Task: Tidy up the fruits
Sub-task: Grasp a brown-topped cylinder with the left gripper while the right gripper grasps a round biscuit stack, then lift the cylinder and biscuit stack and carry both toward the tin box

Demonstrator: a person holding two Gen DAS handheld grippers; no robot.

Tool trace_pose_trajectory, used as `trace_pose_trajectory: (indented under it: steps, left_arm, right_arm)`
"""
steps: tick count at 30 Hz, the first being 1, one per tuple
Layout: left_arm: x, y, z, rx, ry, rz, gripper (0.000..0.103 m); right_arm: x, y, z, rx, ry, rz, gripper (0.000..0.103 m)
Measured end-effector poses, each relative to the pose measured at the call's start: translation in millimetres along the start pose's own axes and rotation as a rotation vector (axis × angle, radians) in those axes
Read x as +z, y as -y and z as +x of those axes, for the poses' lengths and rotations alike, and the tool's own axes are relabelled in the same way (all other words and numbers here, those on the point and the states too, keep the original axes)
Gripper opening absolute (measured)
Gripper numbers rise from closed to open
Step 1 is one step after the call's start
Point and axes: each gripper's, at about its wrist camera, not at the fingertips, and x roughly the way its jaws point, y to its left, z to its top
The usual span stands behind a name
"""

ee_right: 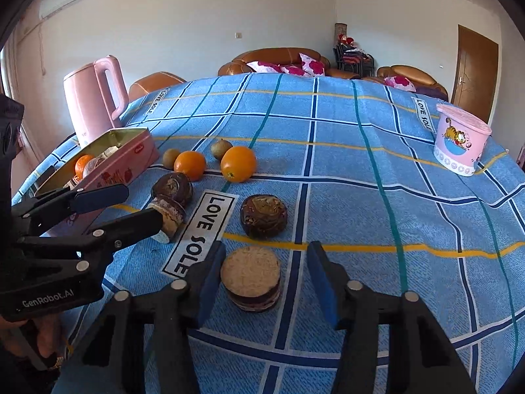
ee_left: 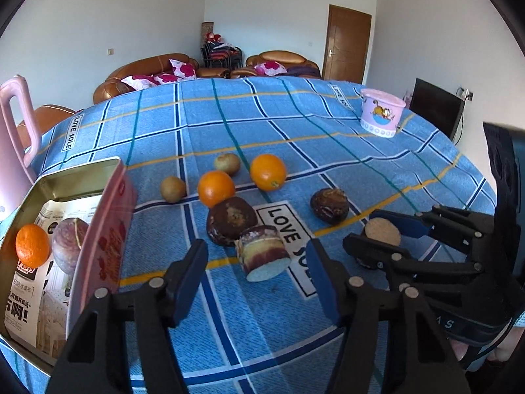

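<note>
Blue-padded left gripper [ee_left: 257,279] and right gripper [ee_right: 267,280], both parted and gripping nothing, each bracket a pastry at twelve o'clock.

Our left gripper [ee_right: 131,205] and right gripper [ee_right: 265,282] are black plastic with silver rivets, blue-padded fingers [ee_right: 323,282], and white "GenRobot.AI" lettering on the left body.
</note>
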Motion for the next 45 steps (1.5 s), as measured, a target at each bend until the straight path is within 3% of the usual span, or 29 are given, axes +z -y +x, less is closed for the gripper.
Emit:
trace_pose_trajectory:
  steps: [5,25,45]
  left_arm:
    - [-0.4,-0.9,6.6,-0.026,-0.034,-0.007,0.038]
    - [-4.7,-0.7,-11.2,-0.003,0.072,0.005,0.038]
    - [-13.0,-2.7,-40.0,0.032,0.251,-0.009,0.038]
  right_arm:
    - [-0.7,-3.9,2.5,0.01,-0.012,-0.017,0.037]
    - [-2.4,-1.3,-12.2,0.027,0.088,-0.001,0.035]
    - [-6.8,4.2,-31.0,0.061,0.227,0.02,0.035]
